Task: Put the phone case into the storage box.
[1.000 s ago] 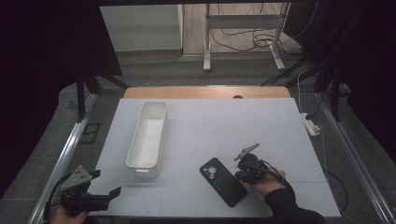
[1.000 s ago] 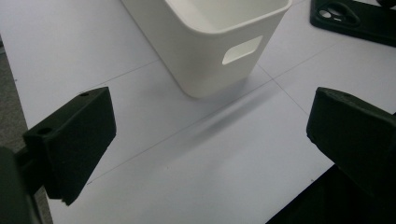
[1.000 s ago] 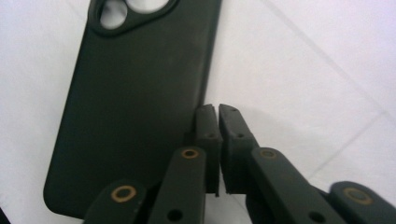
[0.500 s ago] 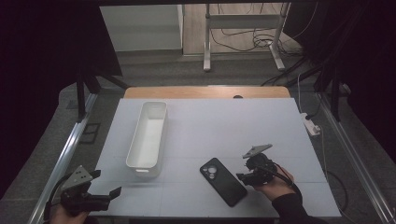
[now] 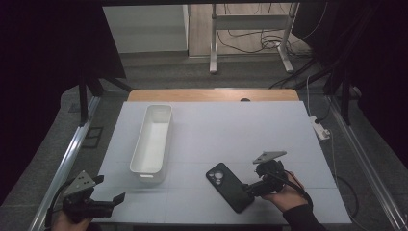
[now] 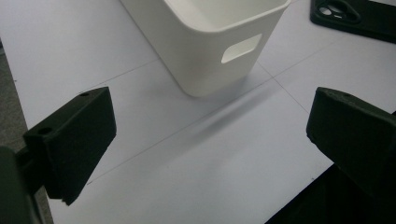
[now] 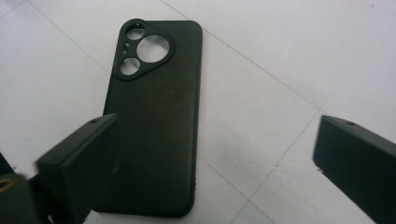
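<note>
Near the front right of the white table (image 5: 288, 125), a black phone case (image 5: 230, 186) lies flat with its camera cutout up, while the right tongs (image 5: 250, 188) sit just beside its near end, their jaws just opened wide and gripping nothing, apparently having let it go. At the front left corner the left tongs (image 5: 107, 204) hover open and empty, aimed toward the white bin (image 5: 152, 139), probably waiting

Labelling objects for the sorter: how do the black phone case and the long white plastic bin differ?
The black phone case is dark, thin and flat, lying camera cutouts up at the front of the table, beside the right gripper. The long white plastic bin is pale, tall-walled and open-topped, empty, with a handle slot in its end, standing further left. Both rest on the white table, apart from each other, with neither held.
</note>
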`<state>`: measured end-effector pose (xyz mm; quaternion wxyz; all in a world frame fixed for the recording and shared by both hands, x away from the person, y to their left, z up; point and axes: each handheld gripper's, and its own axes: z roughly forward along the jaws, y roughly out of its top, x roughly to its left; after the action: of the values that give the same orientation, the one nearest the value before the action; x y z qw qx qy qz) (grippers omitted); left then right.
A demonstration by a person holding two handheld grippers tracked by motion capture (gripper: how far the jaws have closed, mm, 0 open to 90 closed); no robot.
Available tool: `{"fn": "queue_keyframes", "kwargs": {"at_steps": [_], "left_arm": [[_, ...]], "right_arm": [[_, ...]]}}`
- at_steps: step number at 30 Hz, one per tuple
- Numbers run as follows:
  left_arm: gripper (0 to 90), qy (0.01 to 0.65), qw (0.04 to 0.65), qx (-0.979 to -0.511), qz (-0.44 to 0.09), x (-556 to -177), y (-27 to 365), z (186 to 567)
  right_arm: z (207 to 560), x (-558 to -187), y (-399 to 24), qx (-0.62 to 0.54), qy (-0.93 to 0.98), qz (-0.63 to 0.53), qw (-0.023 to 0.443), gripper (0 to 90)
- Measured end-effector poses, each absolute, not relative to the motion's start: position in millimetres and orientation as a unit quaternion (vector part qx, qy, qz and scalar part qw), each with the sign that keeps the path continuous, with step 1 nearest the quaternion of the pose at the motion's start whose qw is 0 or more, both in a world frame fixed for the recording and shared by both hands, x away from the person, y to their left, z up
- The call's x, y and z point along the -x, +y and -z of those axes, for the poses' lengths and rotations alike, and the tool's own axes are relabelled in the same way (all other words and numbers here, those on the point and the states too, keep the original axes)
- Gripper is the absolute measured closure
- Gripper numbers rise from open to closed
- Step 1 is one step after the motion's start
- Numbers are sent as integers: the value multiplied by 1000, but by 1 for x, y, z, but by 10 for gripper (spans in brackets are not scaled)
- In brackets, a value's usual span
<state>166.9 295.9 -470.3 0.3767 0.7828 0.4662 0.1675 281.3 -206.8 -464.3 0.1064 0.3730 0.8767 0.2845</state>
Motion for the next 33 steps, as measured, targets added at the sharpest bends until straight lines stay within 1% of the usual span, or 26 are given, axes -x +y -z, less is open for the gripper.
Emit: {"fn": "queue_keyframes", "kwargs": {"at_steps": [8, 14, 19, 33], "left_arm": [[23, 467, 376, -783, -168, -167, 296, 470], [23, 464, 374, -785, -168, -167, 295, 470], [23, 465, 375, -785, -167, -167, 295, 470], [23, 463, 374, -786, -167, -167, 295, 470]], "right_arm": [[465, -281, -202, -367, 881, -281, 104, 0], [469, -281, -190, -365, 882, -281, 96, 0], [470, -280, -181, -359, 885, -279, 99, 0], [481, -281, -152, -348, 895, -264, 89, 0]]}}
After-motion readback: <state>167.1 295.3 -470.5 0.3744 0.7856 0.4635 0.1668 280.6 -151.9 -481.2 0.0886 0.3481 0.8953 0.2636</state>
